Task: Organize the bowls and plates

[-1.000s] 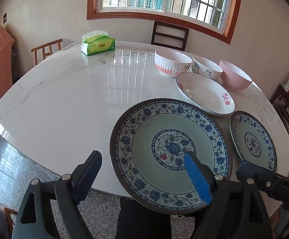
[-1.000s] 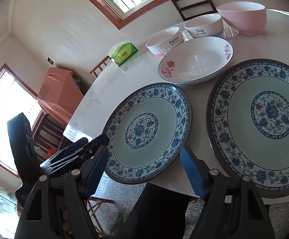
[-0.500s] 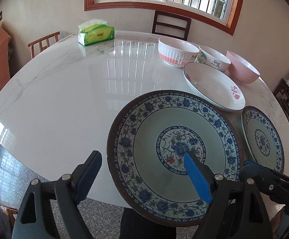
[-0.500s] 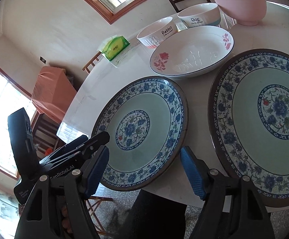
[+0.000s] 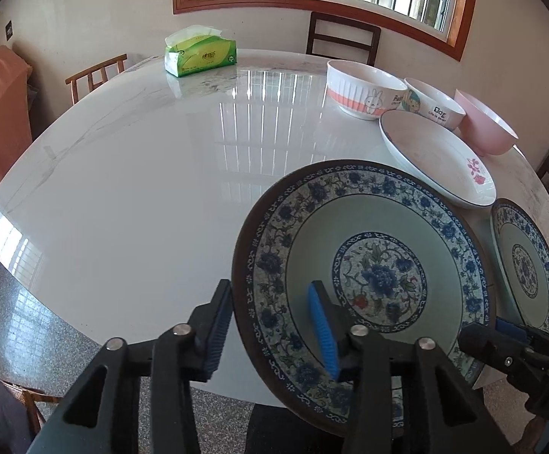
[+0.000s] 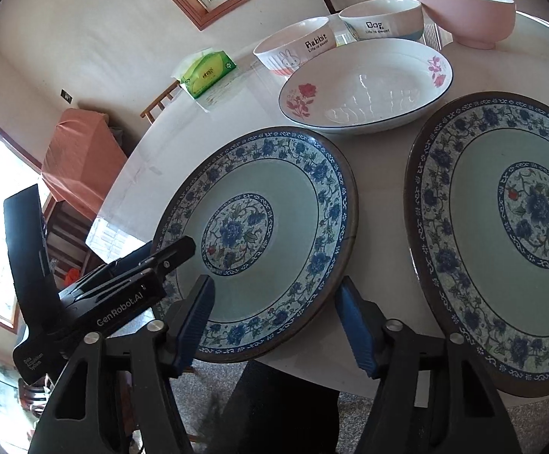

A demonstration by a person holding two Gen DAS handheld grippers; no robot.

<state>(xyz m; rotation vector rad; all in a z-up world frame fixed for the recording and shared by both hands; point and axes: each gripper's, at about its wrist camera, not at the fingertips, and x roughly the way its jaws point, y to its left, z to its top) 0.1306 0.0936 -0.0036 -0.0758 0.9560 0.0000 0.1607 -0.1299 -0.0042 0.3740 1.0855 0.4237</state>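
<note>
The table (image 5: 142, 189) is white and glossy. From the left gripper's (image 5: 268, 291) camera, the tissue pack (image 5: 200, 56) sits far left. To its right come the rabbit bowl (image 5: 365, 90), dog bowl (image 5: 433, 104) and pink bowl (image 5: 486, 128) in a row, and the dish (image 5: 433, 155) lies just in front of them. Nearest lie two blue-patterned plates: the left plate (image 5: 380, 227) at the near edge, the right plate (image 5: 528, 261) beside it.

The left gripper's jaws are closing, and the left plate's rim runs between its fingers (image 5: 217, 325). One is outside the rim, the other over the plate's face, and neither is clamped on it.

The right gripper's (image 6: 276, 283) camera adds what the other lacks. It shows a red rose on the dish's left side, and writing on two bowls: "Rabbit" and "Dog", each over "Life is sweet". It also shows "GenRobot.AI" on the left gripper's body. Only the left view gives the broad bare tabletop.

The right gripper's jaws are closing too — spread either side of the left plate's near edge, pads not on it. The pack's lettering is too small to read.
</note>
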